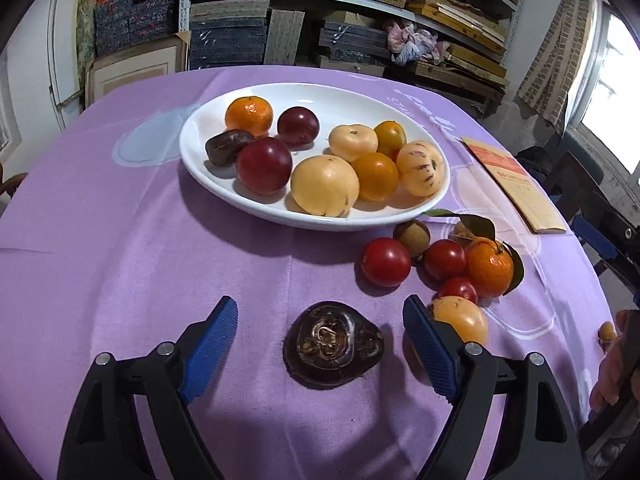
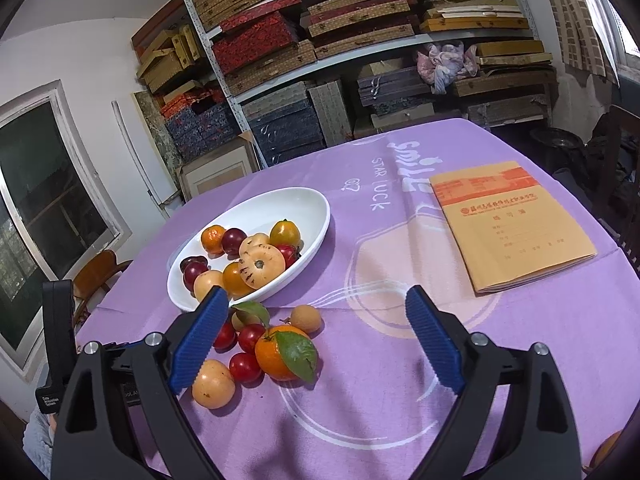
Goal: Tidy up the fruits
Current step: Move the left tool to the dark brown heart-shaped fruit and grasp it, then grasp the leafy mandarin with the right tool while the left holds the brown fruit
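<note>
A white oval plate (image 1: 208, 128) (image 2: 316, 208) holds several fruits: an orange, dark plums, yellow pears and tomatoes. In the left wrist view my left gripper (image 1: 320, 320) is open, its blue fingers on either side of a dark brown water chestnut (image 1: 333, 347) on the purple cloth. To its right lie red cherry tomatoes (image 1: 386, 262), a leafy mandarin (image 1: 489, 266), a longan (image 1: 412, 234) and a yellow fruit (image 1: 464, 318). My right gripper (image 2: 316, 320) is open and empty above the cloth, with the loose fruit cluster (image 2: 280, 356) by its left finger.
A tan notebook (image 2: 516, 224) (image 1: 516, 184) lies on the right of the table. Shelves of stacked boxes (image 2: 320, 40) stand behind the table. A wooden chair (image 2: 96, 276) is at the left edge. An orange fruit (image 2: 606, 446) shows at the lower right.
</note>
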Action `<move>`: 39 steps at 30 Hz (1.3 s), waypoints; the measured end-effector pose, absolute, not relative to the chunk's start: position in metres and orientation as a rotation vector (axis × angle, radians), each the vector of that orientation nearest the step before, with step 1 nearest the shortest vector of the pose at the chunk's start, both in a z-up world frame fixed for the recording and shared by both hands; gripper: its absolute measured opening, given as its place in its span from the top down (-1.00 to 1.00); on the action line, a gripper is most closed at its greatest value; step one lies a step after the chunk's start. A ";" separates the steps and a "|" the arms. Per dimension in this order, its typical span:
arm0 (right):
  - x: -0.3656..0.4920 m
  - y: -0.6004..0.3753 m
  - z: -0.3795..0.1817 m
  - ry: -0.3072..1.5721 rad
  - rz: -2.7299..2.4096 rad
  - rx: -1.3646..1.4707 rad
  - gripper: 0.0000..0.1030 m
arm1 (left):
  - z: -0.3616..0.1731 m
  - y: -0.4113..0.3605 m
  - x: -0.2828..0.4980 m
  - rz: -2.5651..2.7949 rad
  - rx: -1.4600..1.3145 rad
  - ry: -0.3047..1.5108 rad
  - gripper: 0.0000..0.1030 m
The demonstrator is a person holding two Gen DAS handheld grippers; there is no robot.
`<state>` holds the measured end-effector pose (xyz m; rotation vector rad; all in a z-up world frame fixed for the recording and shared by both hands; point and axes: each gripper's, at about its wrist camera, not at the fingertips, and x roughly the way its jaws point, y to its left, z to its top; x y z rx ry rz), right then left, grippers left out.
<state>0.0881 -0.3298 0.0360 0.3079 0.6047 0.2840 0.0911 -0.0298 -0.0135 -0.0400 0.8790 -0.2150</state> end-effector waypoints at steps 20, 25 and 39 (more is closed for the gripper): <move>0.090 -0.327 0.032 0.621 0.288 0.311 -0.73 | -0.026 -0.036 0.080 -0.223 0.064 0.891 -0.26; 0.090 -0.327 0.032 0.621 0.287 0.308 -0.73 | -0.026 -0.036 0.081 -0.239 0.051 0.887 -0.10; 0.088 -0.293 0.026 0.678 0.322 0.095 -0.73 | -0.006 0.008 0.079 -0.094 0.035 0.799 0.03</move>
